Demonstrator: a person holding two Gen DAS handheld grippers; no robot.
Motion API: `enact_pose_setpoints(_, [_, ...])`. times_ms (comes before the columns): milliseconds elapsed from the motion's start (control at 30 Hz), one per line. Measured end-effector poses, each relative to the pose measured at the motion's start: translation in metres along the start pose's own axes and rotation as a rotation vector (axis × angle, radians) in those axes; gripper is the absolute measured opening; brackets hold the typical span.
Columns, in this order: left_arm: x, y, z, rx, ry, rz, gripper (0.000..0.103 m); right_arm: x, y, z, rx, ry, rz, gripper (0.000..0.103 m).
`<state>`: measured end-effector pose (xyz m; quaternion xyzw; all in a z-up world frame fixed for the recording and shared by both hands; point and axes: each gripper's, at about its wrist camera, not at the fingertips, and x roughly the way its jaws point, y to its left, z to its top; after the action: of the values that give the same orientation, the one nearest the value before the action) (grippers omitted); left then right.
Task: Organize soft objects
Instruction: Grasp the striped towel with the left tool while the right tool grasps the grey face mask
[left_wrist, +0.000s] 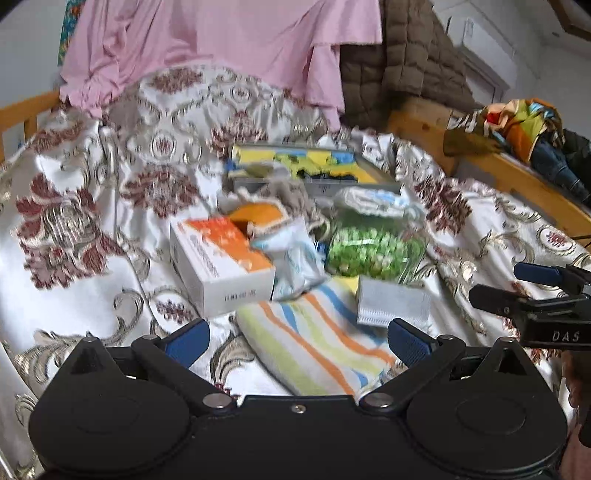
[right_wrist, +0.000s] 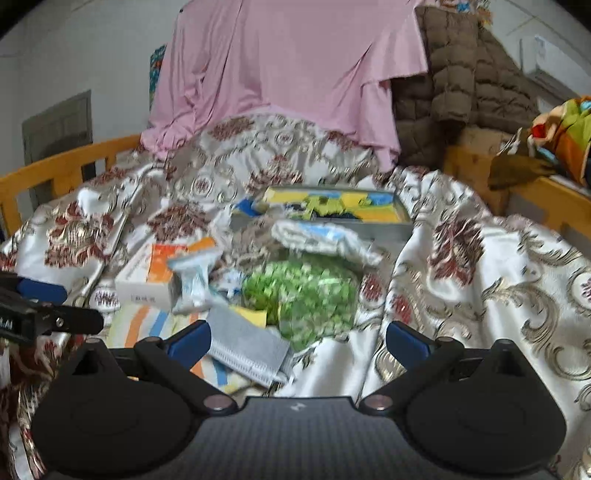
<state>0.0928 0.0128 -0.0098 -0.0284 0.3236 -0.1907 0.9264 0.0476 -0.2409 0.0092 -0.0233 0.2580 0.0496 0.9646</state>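
1. Claws: my left gripper (left_wrist: 298, 341) and right gripper (right_wrist: 297, 339) both gape, empty.
2. Striped towel (left_wrist: 317, 347) sits under my left; grey cloth (right_wrist: 247, 349) overlaps it, just ahead of my right.
3. Risk: pinching the towel drags the bedspread (left_wrist: 92, 258) too.

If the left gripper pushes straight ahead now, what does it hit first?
Most likely the striped towel, lying directly between the open left gripper's fingers; the grey mask stack sits just beyond, rightward. Depth is uncertain.

Bare bedspread (left_wrist: 92, 280) lies left of the orange-and-white box (left_wrist: 221, 262).
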Motion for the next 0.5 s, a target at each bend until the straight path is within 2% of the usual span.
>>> enact_pose_setpoints(200, [0.020, 0.008, -0.002, -0.040, 0.074, 0.013, 0.102, 0.020, 0.006, -0.009, -0.052, 0.061, 0.029, 0.103])
enact_pose_setpoints(500, [0.041, 0.012, -0.003, -0.056, 0.135, 0.011, 0.102, 0.045, 0.005, -0.013, -0.058, 0.105, 0.071, 0.103])
